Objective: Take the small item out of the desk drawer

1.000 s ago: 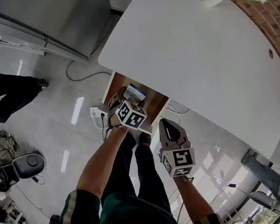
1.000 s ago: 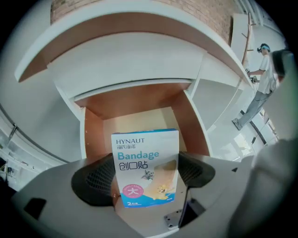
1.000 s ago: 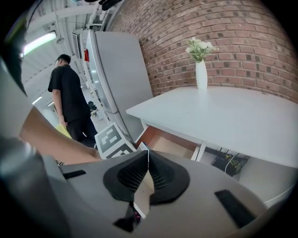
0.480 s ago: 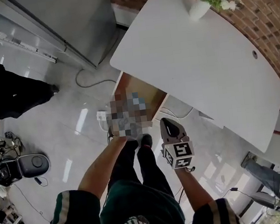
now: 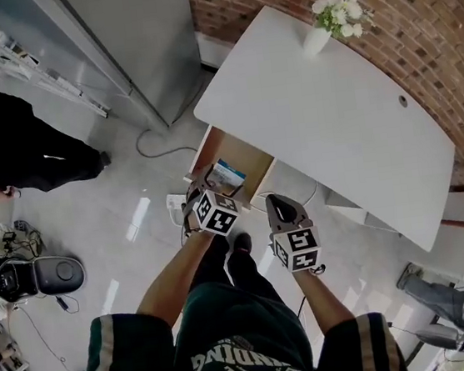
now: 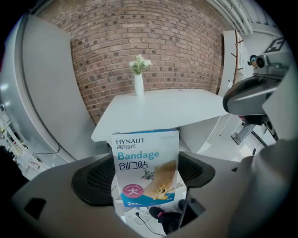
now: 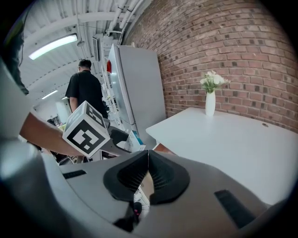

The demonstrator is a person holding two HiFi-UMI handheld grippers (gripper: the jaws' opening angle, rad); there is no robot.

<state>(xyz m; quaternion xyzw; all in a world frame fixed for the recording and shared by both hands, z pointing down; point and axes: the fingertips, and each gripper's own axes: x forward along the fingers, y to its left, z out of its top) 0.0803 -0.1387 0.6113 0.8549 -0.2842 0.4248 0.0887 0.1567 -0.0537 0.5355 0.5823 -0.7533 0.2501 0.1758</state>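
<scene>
My left gripper (image 5: 215,182) is shut on a small white and blue bandage box (image 6: 145,169), held upright between its black pads (image 6: 93,179). In the head view the bandage box (image 5: 229,173) sits above the open wooden desk drawer (image 5: 249,157), which juts from under the white desk (image 5: 332,109). My right gripper (image 5: 279,211) hangs just right of the left one, short of the drawer's front; its jaws are pressed together with nothing between them. In the right gripper view my right gripper (image 7: 148,163) faces the desk, and the left gripper's marker cube (image 7: 87,128) shows at the left.
A white vase with flowers (image 5: 325,22) stands at the desk's far corner by the brick wall (image 5: 414,24). A grey cabinet (image 5: 138,32) stands left of the desk. A cable (image 5: 154,135) lies on the floor. A person in black (image 5: 8,141) stands at the left.
The view has pulled back and tilted, so more of the desk, vase and brick wall shows. The left gripper still holds the box over the drawer. The right gripper has barely moved.
</scene>
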